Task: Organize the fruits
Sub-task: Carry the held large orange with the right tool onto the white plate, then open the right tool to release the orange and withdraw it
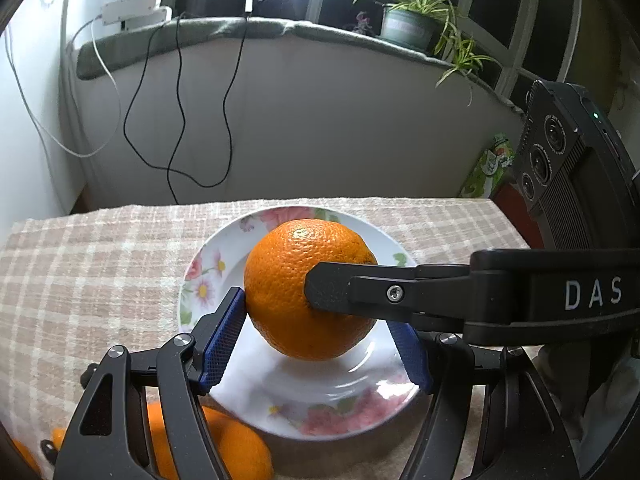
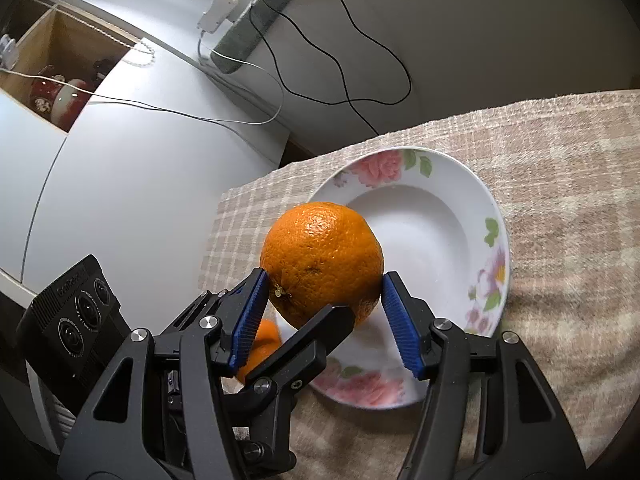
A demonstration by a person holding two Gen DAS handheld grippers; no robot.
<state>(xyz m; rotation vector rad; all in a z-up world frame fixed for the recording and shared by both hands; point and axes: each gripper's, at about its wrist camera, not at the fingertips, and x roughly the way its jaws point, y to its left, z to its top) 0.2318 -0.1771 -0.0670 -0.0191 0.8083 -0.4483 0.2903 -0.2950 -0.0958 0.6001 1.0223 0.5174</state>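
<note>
An orange (image 1: 308, 288) hangs above the white floral plate (image 1: 224, 256), gripped from two directions at once. The left tongs (image 1: 316, 336) hold it between blue ribbed pads (image 1: 222, 344), one pad flat on its left side and the other mostly hidden behind the fruit. The right tongs (image 2: 322, 312) also clamp it, their blue pads (image 2: 250, 316) touching its flanks, with the stem scar facing down toward the left pad. In the left wrist view a black finger of the right tongs lies across the orange's front. The plate sits on the desk's beige checked cloth (image 1: 80, 280), with nothing lying in it. At the plate's near edge, another orange (image 1: 236, 448) lies on the cloth, partly hidden behind the left tongs.
</note>
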